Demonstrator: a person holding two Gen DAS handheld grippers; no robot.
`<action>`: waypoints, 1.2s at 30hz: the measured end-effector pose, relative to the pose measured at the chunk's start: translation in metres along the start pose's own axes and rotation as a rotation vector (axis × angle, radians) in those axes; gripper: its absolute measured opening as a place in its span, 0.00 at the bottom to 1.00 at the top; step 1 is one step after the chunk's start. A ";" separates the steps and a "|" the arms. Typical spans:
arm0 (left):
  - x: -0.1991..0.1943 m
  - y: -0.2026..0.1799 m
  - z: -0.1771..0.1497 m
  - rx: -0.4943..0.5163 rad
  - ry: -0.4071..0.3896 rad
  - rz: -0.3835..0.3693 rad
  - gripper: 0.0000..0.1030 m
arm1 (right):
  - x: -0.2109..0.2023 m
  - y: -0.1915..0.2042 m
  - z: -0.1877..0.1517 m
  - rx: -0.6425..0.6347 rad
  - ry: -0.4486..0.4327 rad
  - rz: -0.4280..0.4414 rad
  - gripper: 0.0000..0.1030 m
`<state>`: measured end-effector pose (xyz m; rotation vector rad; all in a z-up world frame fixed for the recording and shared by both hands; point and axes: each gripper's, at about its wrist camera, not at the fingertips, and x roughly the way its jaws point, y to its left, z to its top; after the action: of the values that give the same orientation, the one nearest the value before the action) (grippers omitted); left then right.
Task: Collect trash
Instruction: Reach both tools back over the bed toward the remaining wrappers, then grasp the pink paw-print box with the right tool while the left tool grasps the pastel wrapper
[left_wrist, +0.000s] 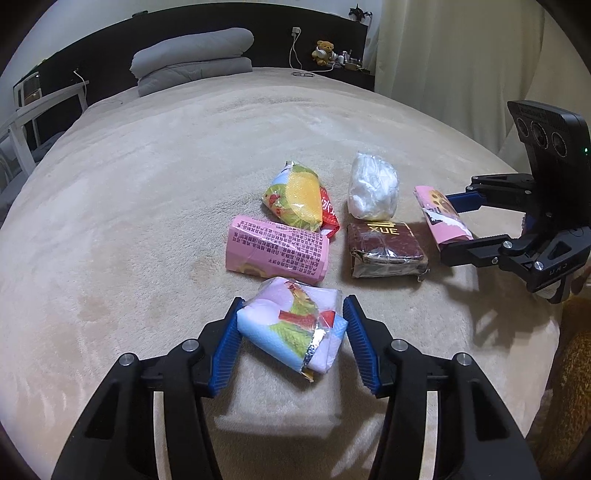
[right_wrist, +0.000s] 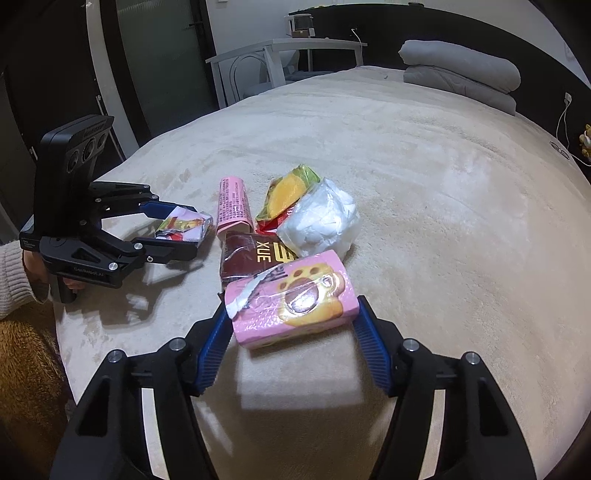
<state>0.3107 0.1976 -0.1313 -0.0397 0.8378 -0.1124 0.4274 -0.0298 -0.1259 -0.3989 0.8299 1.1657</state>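
Note:
Several pieces of trash lie on a beige bed (left_wrist: 147, 184). My left gripper (left_wrist: 291, 325) is open around a pale blue and pink snack wrapper (left_wrist: 295, 328), also in the right wrist view (right_wrist: 183, 227). My right gripper (right_wrist: 291, 317) is open around a pink cake box (right_wrist: 291, 299), also in the left wrist view (left_wrist: 441, 214). Between them lie a pink printed box (left_wrist: 277, 251), a yellow-green snack bag (left_wrist: 295, 195), a red wrapper (left_wrist: 329, 216), a white crumpled plastic bag (left_wrist: 373, 192) and a dark brown XUE packet (left_wrist: 386, 249).
A folded grey duvet (left_wrist: 192, 55) lies at the bed's head against a dark headboard (left_wrist: 258, 26). A white chair and table (right_wrist: 288, 59) stand beside the bed. A curtain (left_wrist: 461, 55) hangs at the right. A brown furry surface (right_wrist: 26, 369) is at the bed's near edge.

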 end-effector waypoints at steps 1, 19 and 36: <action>-0.004 -0.001 -0.001 -0.002 -0.005 0.000 0.51 | -0.003 0.000 0.000 0.004 -0.004 -0.003 0.62; -0.066 -0.045 -0.016 -0.070 -0.098 -0.021 0.51 | -0.073 0.027 -0.029 0.103 -0.096 -0.043 0.62; -0.127 -0.102 -0.079 -0.139 -0.185 -0.037 0.51 | -0.135 0.073 -0.098 0.200 -0.167 -0.048 0.62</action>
<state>0.1589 0.1117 -0.0822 -0.1931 0.6592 -0.0834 0.3043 -0.1551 -0.0784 -0.1535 0.7788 1.0447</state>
